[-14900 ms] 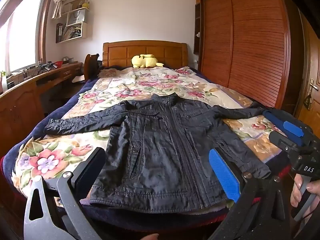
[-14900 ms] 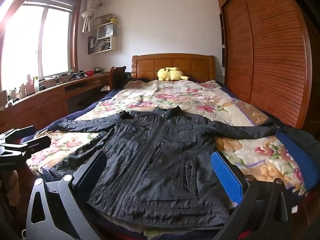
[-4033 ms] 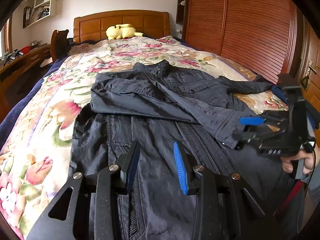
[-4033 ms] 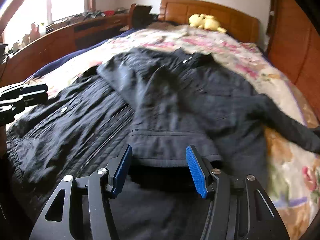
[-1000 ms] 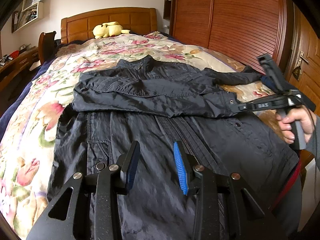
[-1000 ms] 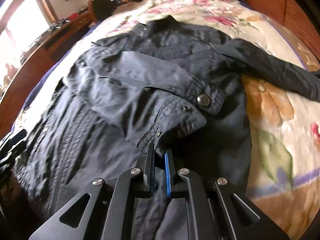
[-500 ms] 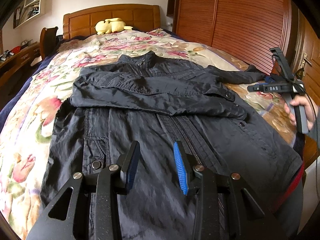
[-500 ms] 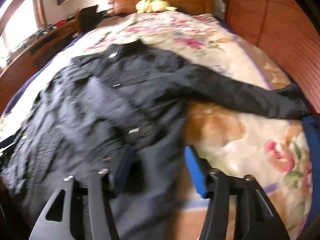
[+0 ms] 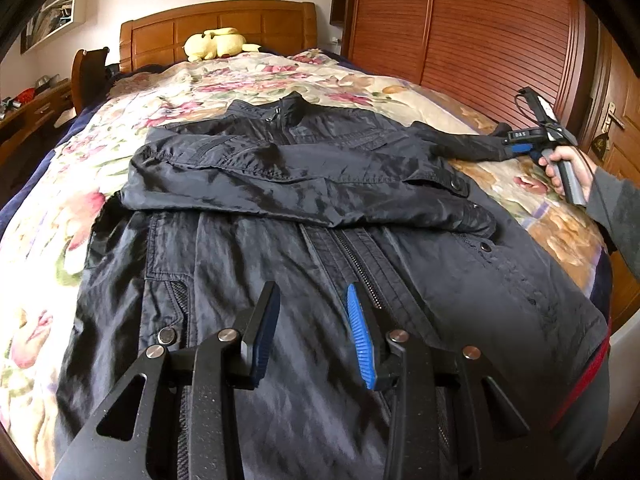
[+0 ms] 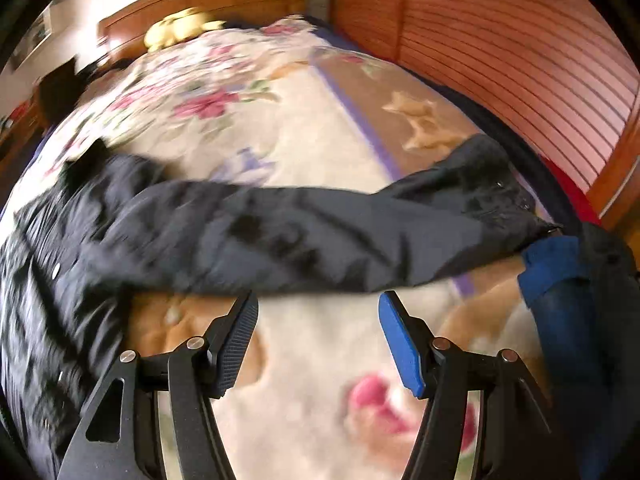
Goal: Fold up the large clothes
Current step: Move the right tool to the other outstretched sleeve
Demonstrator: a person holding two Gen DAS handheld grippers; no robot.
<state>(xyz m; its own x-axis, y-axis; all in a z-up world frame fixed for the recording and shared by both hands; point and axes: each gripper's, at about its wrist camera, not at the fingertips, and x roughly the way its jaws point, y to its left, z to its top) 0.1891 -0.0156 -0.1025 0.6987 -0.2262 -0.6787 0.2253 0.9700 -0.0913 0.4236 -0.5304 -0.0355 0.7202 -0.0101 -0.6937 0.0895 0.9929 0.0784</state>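
Jacket (image 9: 304,184): black woven cloth, faint sheen, finely creased; metal zip teeth down the front, dull metal snap studs at cuff and pocket

Bedspread (image 9: 52,216): soft matt cloth, printed flowers on cream

Headboard (image 9: 224,24): varnished wood, smooth, mild gloss. Wardrobe doors (image 9: 480,32): reddish slatted wood, satin finish

Plush toy (image 9: 216,42): yellow, fuzzy, matt

Left gripper (image 9: 312,332): black matt plastic arms with a fine speckled grain, bright round metal pivot pins; ribbed blue pads (image 9: 360,336), rubbery look

Right gripper (image 10: 318,340): same matt black plastic and metal pins; its dark pad shows a fine cross-hatched texture, blue pad (image 10: 400,344) smooth from this side
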